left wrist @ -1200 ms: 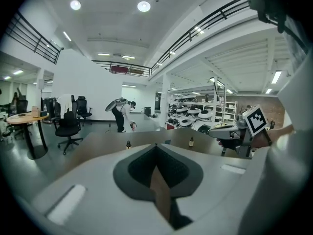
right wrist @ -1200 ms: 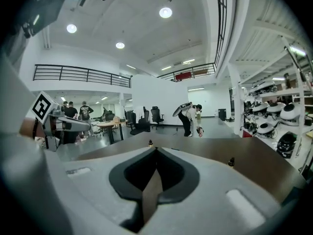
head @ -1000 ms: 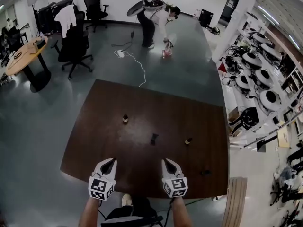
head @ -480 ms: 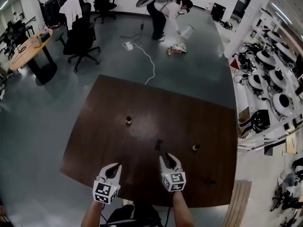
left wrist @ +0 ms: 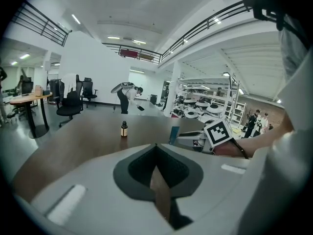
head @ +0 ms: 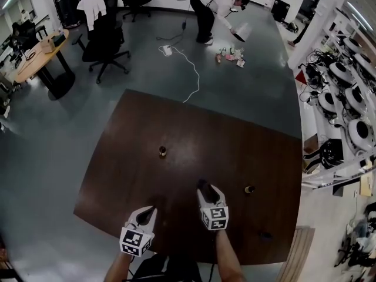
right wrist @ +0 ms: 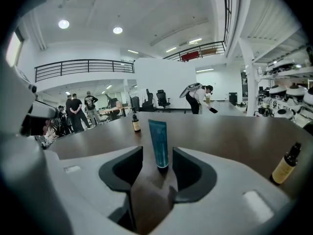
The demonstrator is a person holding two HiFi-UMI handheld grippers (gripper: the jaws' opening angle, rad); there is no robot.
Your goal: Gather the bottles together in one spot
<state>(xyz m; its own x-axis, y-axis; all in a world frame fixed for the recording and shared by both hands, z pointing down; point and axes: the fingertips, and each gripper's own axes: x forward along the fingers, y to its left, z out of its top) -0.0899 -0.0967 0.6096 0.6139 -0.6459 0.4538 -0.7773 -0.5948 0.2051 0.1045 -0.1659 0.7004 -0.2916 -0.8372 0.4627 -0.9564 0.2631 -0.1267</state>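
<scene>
On the dark brown table (head: 129, 134) a blue tube (right wrist: 158, 142) stands upright between the fingers of my right gripper (right wrist: 158, 154). Its jaws have just been opening and do not press the tube. From the head view the tube (head: 201, 184) shows just ahead of that gripper (head: 207, 189). One amber bottle (head: 163, 151) stands further out to the left, also visible as a small amber bottle (right wrist: 135, 123). A second amber bottle (head: 249, 189) stands to the right (right wrist: 285, 165). My left gripper (head: 149, 211) hangs near the table's front edge, shut and empty (left wrist: 156, 147).
A small dark object (head: 265, 235) lies near the table's right front corner. Beyond the table a person (head: 214, 2) bends over items on the floor, with a white cable (head: 187, 69) nearby. Office chairs (head: 106, 37) and a round table (head: 35, 60) stand at the left.
My right gripper has moved forward and down, its jaws have opened, and they now straddle the blue tube. My left gripper has sunk toward the table's near edge.
</scene>
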